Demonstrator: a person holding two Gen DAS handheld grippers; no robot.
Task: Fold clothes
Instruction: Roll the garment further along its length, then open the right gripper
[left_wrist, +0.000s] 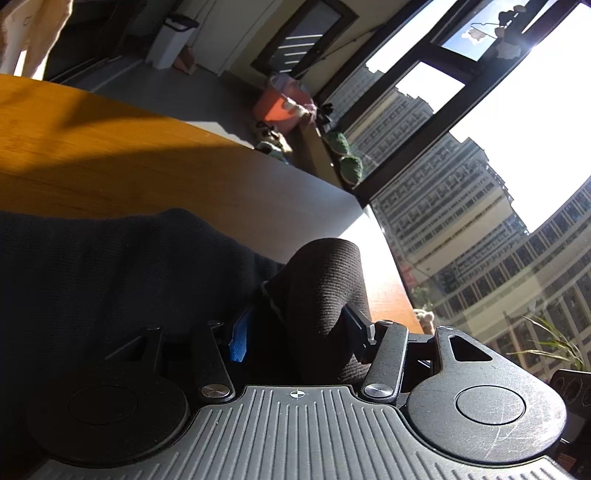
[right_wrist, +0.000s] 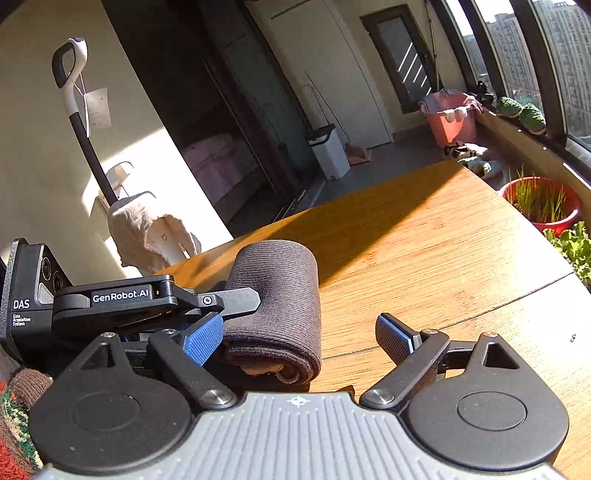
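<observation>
A dark brown ribbed garment (left_wrist: 321, 291), rolled into a thick bundle, bulges up between the fingers of my left gripper (left_wrist: 299, 326), which is shut on it. In the right wrist view the same roll (right_wrist: 277, 295) rests on the wooden table (right_wrist: 424, 240), with a left gripper finger (right_wrist: 240, 300) pressed on its side. My right gripper (right_wrist: 299, 341) is open; its blue left pad (right_wrist: 205, 339) sits beside the roll's near end and its right pad (right_wrist: 395, 338) is well clear of it. A dark navy cloth (left_wrist: 92, 280) lies left of the roll.
A knitted multicoloured garment (right_wrist: 14, 424) shows at the lower left. A red tub of grass (right_wrist: 539, 206) and leafy plants (right_wrist: 576, 247) stand past the table's right edge. A pink bucket (right_wrist: 448, 122), a white bin (right_wrist: 330, 151) and a cloth-draped mop (right_wrist: 147, 229) stand on the floor beyond.
</observation>
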